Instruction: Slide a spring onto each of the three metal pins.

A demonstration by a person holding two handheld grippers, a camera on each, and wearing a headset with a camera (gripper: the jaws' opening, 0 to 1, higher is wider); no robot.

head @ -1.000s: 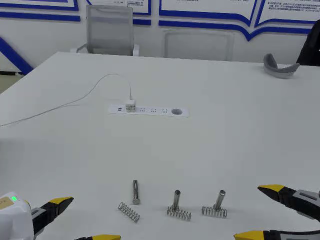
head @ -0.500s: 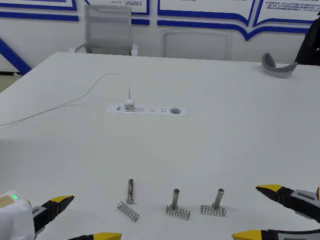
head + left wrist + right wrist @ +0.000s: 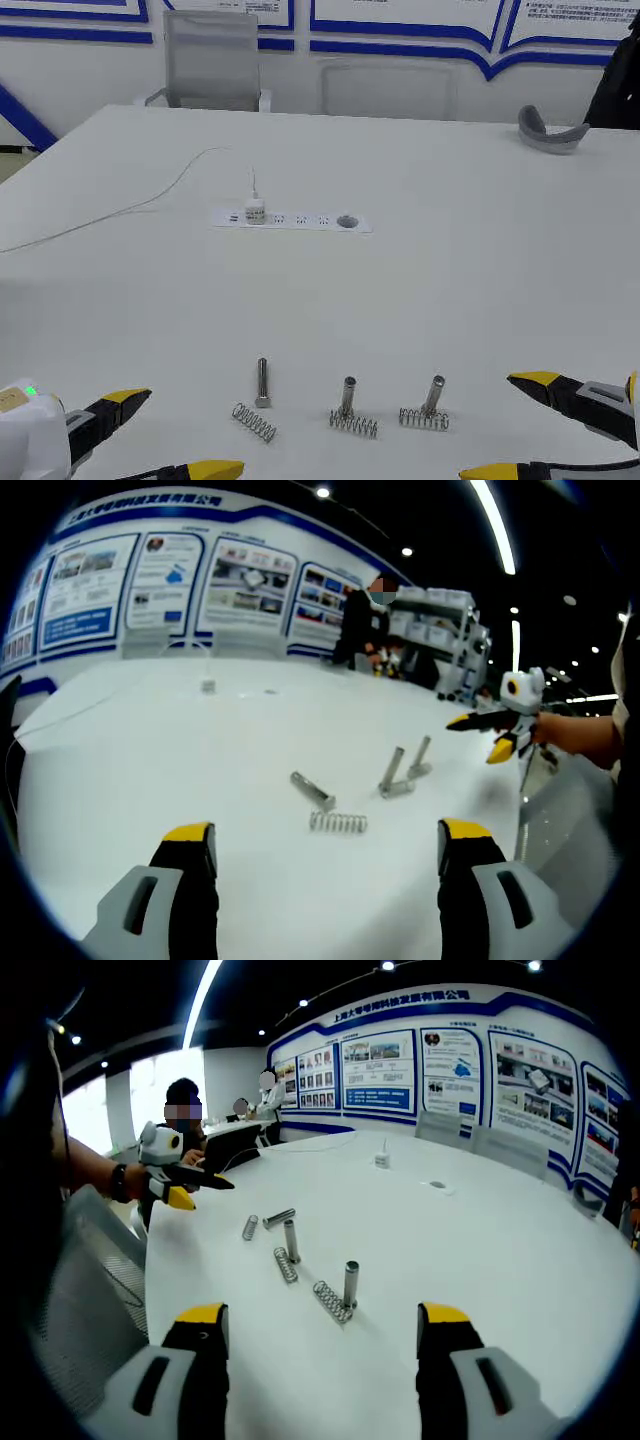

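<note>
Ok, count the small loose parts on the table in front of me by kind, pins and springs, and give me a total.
Pins: 3, left, middle, right
Springs: 3, left, middle, right
Total: 6

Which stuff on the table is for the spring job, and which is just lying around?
For the job: left pin, middle pin, right pin, left spring, middle spring, right spring, left claw, right claw (both open).

Just lying about: power strip, white plug and its cable, grey curved band, chair.
</note>
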